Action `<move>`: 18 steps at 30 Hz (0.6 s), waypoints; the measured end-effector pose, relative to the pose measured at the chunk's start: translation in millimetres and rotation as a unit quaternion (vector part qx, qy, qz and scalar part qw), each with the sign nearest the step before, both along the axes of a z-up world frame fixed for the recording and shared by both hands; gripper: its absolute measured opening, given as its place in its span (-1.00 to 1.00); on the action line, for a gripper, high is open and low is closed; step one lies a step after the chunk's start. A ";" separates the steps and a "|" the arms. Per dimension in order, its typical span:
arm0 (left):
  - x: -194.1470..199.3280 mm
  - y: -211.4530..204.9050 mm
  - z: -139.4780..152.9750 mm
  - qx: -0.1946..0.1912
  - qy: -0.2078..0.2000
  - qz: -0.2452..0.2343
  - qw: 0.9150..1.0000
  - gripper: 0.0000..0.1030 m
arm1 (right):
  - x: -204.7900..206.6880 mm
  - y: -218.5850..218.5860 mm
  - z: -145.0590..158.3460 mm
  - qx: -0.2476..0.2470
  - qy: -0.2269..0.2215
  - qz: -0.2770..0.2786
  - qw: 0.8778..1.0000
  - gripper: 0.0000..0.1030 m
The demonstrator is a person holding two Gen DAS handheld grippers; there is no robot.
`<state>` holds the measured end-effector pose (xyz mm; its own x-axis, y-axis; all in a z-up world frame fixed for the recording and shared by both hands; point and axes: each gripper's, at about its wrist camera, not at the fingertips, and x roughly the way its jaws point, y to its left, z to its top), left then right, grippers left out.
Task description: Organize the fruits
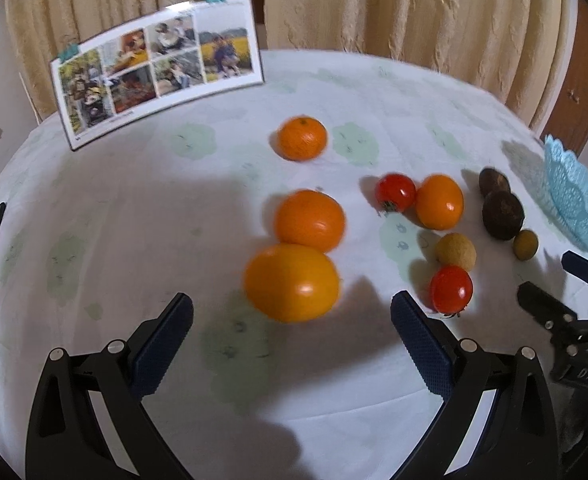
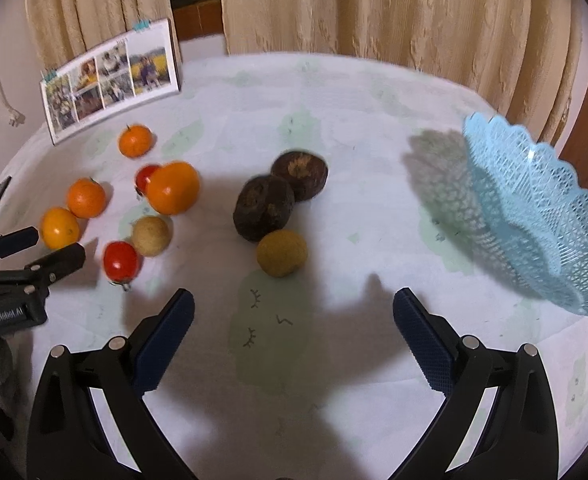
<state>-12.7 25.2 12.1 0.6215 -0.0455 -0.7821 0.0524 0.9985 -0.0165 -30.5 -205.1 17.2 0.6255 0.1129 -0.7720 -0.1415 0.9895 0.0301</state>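
Fingers of left gripper (image 1: 292,314) and right gripper (image 2: 294,310) spread apart, empty; glossy orange fruit (image 1: 292,282) between left's tips; only right view shows whole blue basket (image 2: 541,216)

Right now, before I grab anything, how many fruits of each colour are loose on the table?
Orange: 4
Red: 2
Dark brown: 2
Tan-yellow: 2
Total: 10, none in the blue basket as far as visible.
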 end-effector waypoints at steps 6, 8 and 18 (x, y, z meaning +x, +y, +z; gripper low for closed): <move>-9.6 25.3 8.6 -0.022 -0.021 0.004 1.000 0.91 | -8.3 -14.7 19.6 0.042 -0.033 -0.009 0.999 0.96; -9.5 27.4 7.8 -0.027 -0.021 0.005 0.999 0.91 | -8.5 -16.2 21.8 0.052 -0.036 -0.010 0.998 0.96; 13.0 13.5 -2.2 -0.047 -0.001 -0.021 0.999 0.27 | -2.6 -18.1 25.7 0.090 -0.032 -0.006 0.995 0.96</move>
<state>0.3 38.7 9.9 0.6189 -0.1451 -0.7719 0.0944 0.9894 -0.1103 -33.0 -223.2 42.9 0.6755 0.2380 -0.6979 -0.1374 0.9705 0.1979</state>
